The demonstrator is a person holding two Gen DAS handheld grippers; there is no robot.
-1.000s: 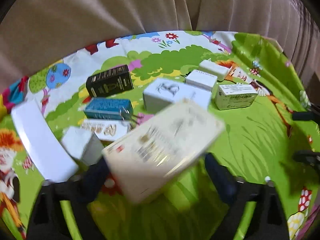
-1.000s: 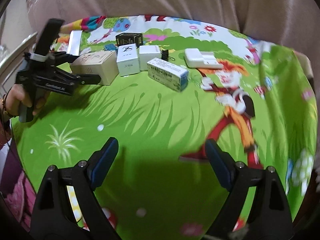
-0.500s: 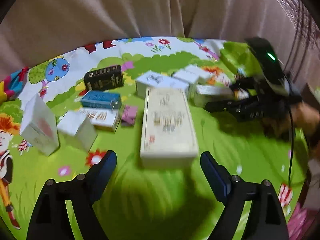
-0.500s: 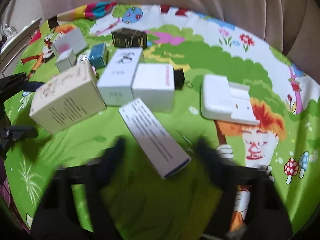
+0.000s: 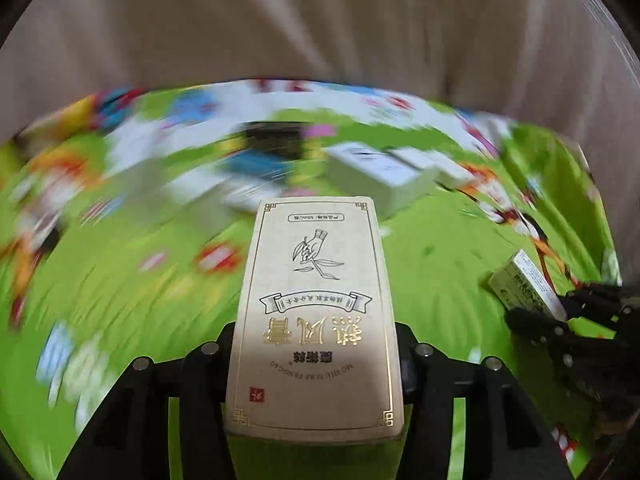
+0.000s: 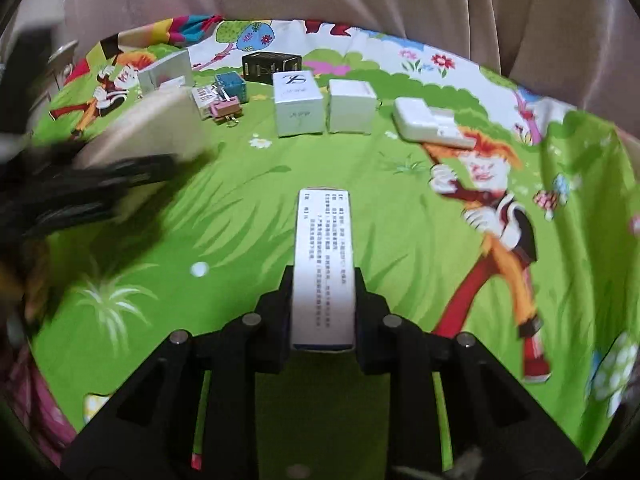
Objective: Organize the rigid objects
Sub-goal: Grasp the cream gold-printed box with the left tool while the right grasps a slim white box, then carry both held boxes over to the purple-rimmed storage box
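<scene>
Right wrist view: counter under a green cartoon-print cloth [image 6: 400,216], beige curtain [image 6: 360,4] behind. Left to right along the far edge: one silver box [image 6: 164,70], one blue box [image 6: 231,86], one pink binder clip [image 6: 226,109], one black box [image 6: 271,66], two white boxes [image 6: 298,104], one flat white pack [image 6: 432,122].

Left claw [image 5: 316,354] has just been closing and pinches a beige carton [image 5: 316,312].

Right claw [image 6: 322,308] pinches a narrow white box [image 6: 323,264] above the cloth.

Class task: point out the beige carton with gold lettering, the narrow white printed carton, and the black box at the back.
Beige carton with gold lettering [image 5: 316,312]: left wrist view, printed top face.
Narrow white printed carton [image 6: 323,264]: right wrist view, top face.
Black box [image 6: 271,67]: right wrist view, front side.
</scene>
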